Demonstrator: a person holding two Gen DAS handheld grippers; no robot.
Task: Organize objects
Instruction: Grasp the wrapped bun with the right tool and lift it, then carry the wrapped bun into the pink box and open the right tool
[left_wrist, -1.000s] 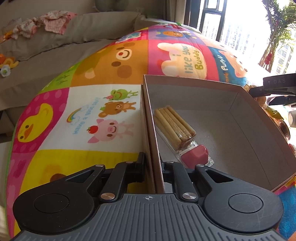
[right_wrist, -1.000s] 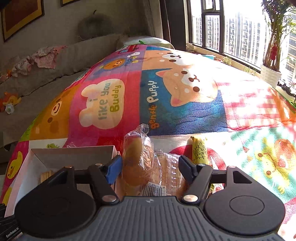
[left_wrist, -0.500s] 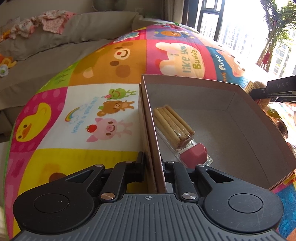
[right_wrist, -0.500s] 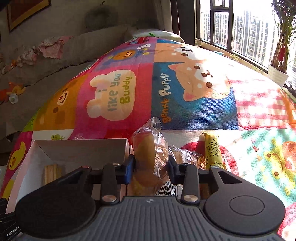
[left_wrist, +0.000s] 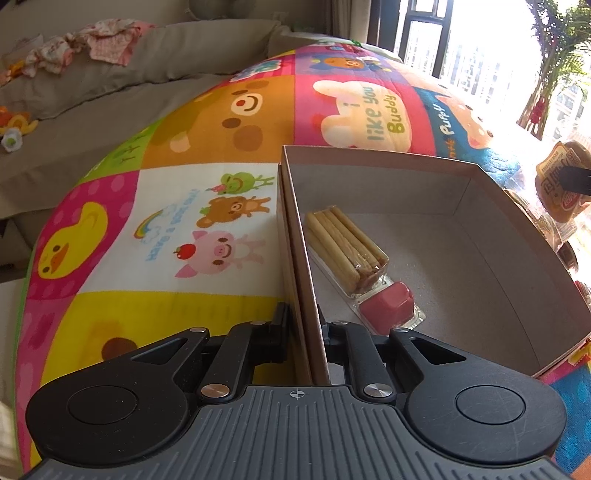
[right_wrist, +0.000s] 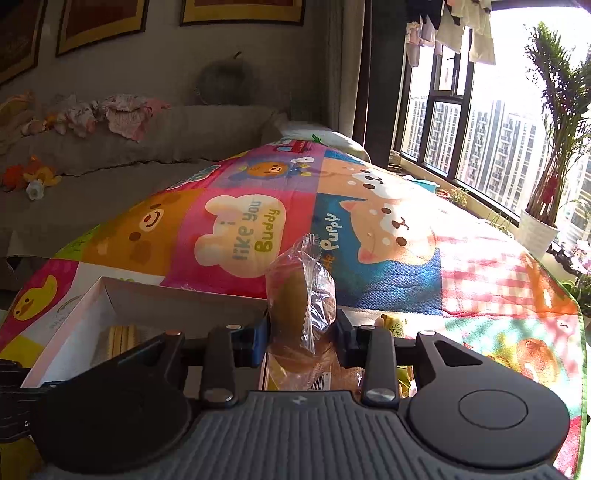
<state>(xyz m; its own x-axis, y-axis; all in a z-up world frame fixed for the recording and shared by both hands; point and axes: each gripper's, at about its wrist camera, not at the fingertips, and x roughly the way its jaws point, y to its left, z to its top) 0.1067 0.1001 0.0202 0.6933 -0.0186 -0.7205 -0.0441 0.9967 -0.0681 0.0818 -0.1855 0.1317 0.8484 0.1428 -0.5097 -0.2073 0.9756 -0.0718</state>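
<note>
two grippers: both are busy, one per job.
left gripper (left_wrist: 306, 328): pressed together on the near wall of the cardboard box (left_wrist: 476, 192), lower centre of the left wrist view, pinning it to the play mat (left_wrist: 207, 122).
right gripper (right_wrist: 301, 332): clamped on a wrapped bun (right_wrist: 295, 306), centre of the right wrist view, with the bun lifted clear of the mat.
box contents: a tray of biscuit sticks (left_wrist: 347, 243) with a pink dip cup lies along the left inner wall, and the rest of the floor is bare.
still outside: a yellow snack packet (right_wrist: 393, 325) and more wrapped items lie at lower centre of the right view, partly hidden by the fingers.
slip risk: the film is loose and glossy, so the bun could slide out if the carry is quick.
crush risk: soft bread may deform under a hard squeeze.
box risk: catching the far rim with the bun could tip or drag the box if the left pinch gives.
</note>
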